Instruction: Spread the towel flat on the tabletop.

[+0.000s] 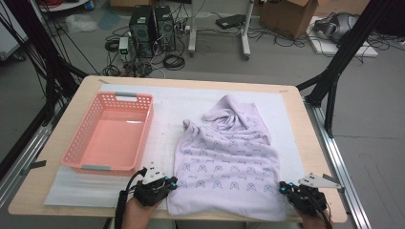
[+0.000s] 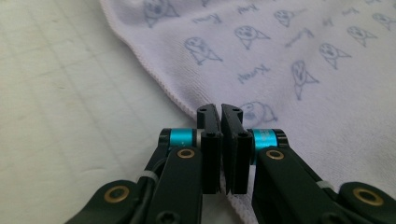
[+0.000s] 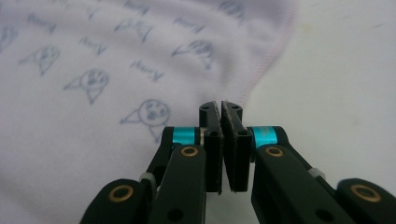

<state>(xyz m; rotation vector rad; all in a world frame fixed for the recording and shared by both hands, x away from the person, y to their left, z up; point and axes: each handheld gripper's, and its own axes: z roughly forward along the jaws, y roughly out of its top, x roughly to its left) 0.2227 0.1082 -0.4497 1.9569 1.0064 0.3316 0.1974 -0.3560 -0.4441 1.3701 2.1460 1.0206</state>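
Observation:
A pale lilac towel point(image 1: 224, 162) printed with small blue faces lies on the white mat, smoothed at its near half and bunched at the far end. My left gripper point(image 1: 173, 182) sits at the towel's near left corner. In the left gripper view, the gripper point(image 2: 220, 109) has its jaws together on the hem of the towel point(image 2: 303, 56). My right gripper point(image 1: 282, 187) is at the near right corner. In the right gripper view, that gripper point(image 3: 220, 106) has its jaws pressed together at the edge of the towel point(image 3: 93, 46).
An empty pink plastic basket point(image 1: 86, 129) stands on the left side of the mat point(image 1: 167, 109). The wooden table edge point(image 1: 310, 143) runs along the right. Black frame legs, computers and cables stand on the floor beyond the table.

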